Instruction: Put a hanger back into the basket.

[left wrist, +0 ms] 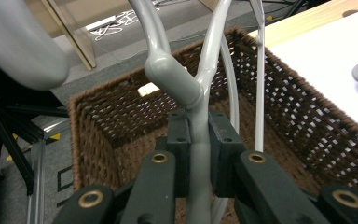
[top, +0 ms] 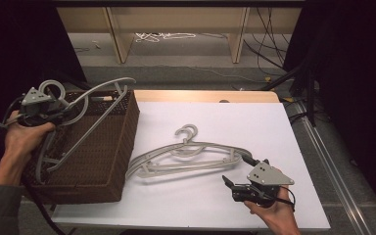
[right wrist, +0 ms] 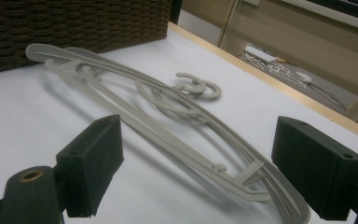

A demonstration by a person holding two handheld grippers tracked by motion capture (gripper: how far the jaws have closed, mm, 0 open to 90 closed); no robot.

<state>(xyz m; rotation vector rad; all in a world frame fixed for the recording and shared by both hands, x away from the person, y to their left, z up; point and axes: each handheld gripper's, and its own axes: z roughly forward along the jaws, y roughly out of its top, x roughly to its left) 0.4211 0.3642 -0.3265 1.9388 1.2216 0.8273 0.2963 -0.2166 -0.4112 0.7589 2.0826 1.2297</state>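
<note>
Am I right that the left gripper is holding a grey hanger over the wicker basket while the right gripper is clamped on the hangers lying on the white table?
Not quite. The right gripper is open, as the right gripper view shows: its jaws stand apart, short of the hangers on the table. The rest holds: the left gripper is shut on a grey hanger over the wicker basket.

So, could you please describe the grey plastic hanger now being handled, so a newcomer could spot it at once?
Find the brown wicker basket at the table's left edge. Over its opening, the left gripper is shut on a grey plastic hanger just below the hook. Unlike the grey hangers lying flat on the white tabletop, it is held tilted.
</note>
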